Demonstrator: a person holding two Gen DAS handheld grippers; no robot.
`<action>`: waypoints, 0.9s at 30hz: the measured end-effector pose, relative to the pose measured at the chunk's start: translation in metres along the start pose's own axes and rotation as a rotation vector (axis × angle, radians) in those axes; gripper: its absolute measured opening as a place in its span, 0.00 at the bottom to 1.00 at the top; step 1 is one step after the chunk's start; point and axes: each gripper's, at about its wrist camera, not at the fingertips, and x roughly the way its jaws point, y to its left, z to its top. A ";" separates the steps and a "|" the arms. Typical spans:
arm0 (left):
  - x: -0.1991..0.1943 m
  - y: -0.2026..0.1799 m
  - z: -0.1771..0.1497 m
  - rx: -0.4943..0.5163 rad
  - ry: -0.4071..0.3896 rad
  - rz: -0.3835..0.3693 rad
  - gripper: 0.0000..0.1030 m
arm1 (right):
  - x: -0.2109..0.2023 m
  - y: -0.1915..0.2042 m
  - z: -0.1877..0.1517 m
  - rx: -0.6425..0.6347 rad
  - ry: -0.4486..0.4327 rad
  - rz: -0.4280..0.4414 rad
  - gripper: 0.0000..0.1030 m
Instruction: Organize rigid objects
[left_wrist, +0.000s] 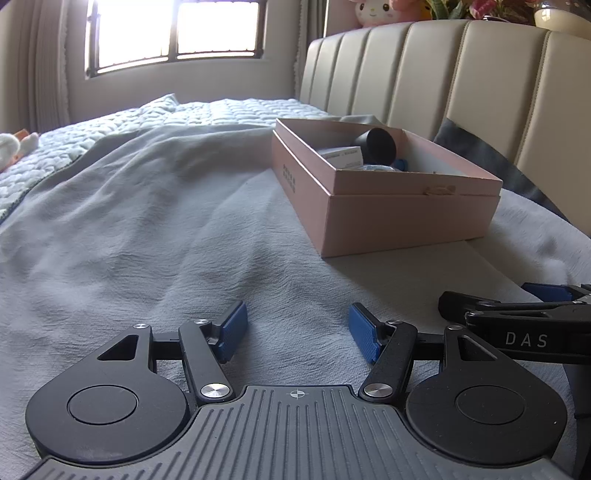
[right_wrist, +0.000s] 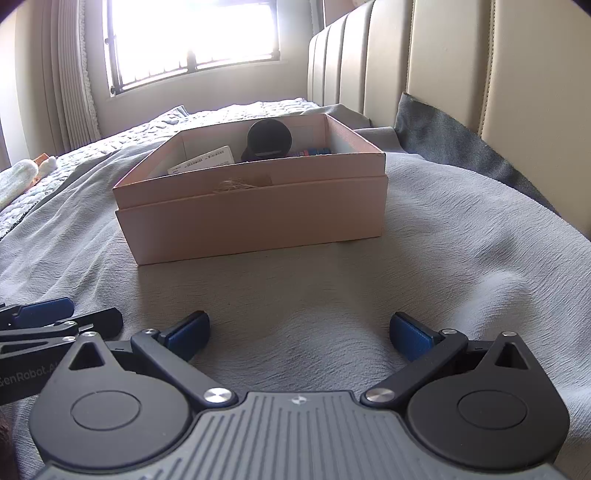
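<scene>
1. Left wrist view: the pink box sits on the grey blanket ahead and to the right, near the padded headboard. A wide stretch of bare blanket lies ahead and left. The left gripper is spread, with nothing between its blue pads; the right gripper's side shows at the right edge.
2. Right wrist view: the box stands straight ahead, holding a black cylinder and a white card. The right gripper is spread wide over bare blanket, holding nothing.
</scene>
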 end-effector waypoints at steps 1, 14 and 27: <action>0.000 -0.001 0.000 0.002 -0.001 0.001 0.65 | 0.000 0.000 0.000 0.000 0.000 0.000 1.00; 0.000 -0.003 -0.001 0.009 -0.003 0.007 0.65 | 0.000 0.000 0.000 0.000 0.000 0.000 1.00; 0.000 -0.003 0.001 -0.002 0.002 0.004 0.65 | 0.000 0.000 0.000 0.000 0.000 0.000 1.00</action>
